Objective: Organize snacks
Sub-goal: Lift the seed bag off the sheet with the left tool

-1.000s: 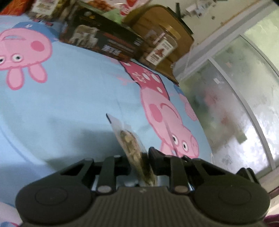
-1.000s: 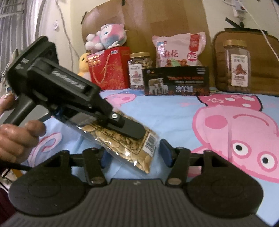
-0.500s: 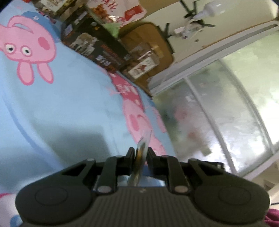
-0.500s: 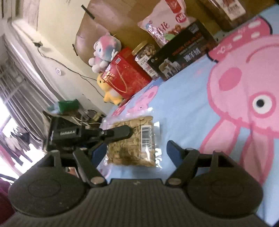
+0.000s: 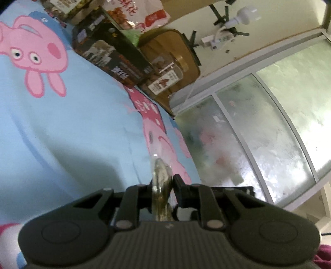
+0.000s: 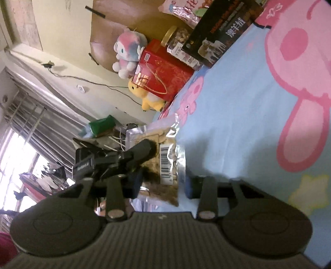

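My left gripper (image 5: 162,184) is shut on a clear bag of seeds (image 5: 160,175), seen edge-on and held above the blue pig-print sheet (image 5: 62,128). In the right wrist view the same bag (image 6: 165,157), with a barcode label, hangs from the left gripper (image 6: 142,151) just in front of my right gripper (image 6: 163,184). The right gripper is open, its jaws on either side of the bag's lower end without closing on it.
Along the back stand a dark box (image 5: 111,53), a pink snack bag (image 5: 136,14), a jar (image 5: 165,76), a red gift box (image 6: 161,70), another jar (image 6: 178,41) and plush toys (image 6: 128,51). A frosted glass door (image 5: 258,134) is on the right.
Both grippers have tilted and risen. The bag has turned edge-on in the left gripper, and the right gripper has moved in so its open jaws flank the bag.
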A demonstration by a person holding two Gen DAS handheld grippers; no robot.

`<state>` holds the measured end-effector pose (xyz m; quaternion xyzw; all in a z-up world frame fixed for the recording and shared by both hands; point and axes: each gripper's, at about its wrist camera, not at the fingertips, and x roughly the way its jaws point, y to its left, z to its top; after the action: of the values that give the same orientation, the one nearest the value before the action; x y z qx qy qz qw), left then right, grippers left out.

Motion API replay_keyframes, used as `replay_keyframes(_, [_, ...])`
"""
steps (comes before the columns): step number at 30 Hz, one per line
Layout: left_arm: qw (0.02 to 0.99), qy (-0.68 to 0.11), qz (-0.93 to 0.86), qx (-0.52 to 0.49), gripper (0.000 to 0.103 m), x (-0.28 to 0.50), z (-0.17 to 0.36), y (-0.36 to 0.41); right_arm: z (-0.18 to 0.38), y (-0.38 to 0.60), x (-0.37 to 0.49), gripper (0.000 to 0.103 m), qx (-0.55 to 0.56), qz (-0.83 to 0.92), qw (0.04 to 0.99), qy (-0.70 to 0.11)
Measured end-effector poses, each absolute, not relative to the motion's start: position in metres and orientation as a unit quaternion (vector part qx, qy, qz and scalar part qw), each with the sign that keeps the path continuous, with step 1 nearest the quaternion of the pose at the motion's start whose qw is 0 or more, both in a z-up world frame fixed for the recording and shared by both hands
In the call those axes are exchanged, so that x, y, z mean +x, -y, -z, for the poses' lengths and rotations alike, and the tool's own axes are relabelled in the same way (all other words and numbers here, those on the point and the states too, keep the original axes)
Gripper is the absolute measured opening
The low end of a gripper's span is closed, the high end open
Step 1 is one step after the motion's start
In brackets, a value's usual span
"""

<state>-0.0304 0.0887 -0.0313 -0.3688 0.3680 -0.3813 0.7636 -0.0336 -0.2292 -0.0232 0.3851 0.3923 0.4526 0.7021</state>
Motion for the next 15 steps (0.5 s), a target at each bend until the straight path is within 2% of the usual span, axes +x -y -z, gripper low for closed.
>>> replay_keyframes(4, [0.768,-0.373,0.371,-0.366,0.02,-0.0283,0.0357,-0.0907,0.0206,0.2255,-0.0344,0.031,0.37,-0.451,0.714,-0.386])
replay_keyframes(12, [0.772,-0.378,0.364,-0.359,0.02,-0.0264,0.0401,-0.0913,0.0253,0.2196,-0.0322,0.033,0.36,-0.437,0.721,-0.399])
replay_keyframes(14, [0.772,-0.379,0.362,-0.359,0.024,-0.026,0.0399,-0.092,0.0228,0.2191,-0.0326,0.031,0.355,-0.436,0.726,-0.395])
replay_keyframes(15, [0.777,-0.381,0.353,-0.355,0.031,-0.026,0.0393,-0.0921,0.0217,0.2188,-0.0328,0.029,0.351,-0.436,0.73,-0.393])
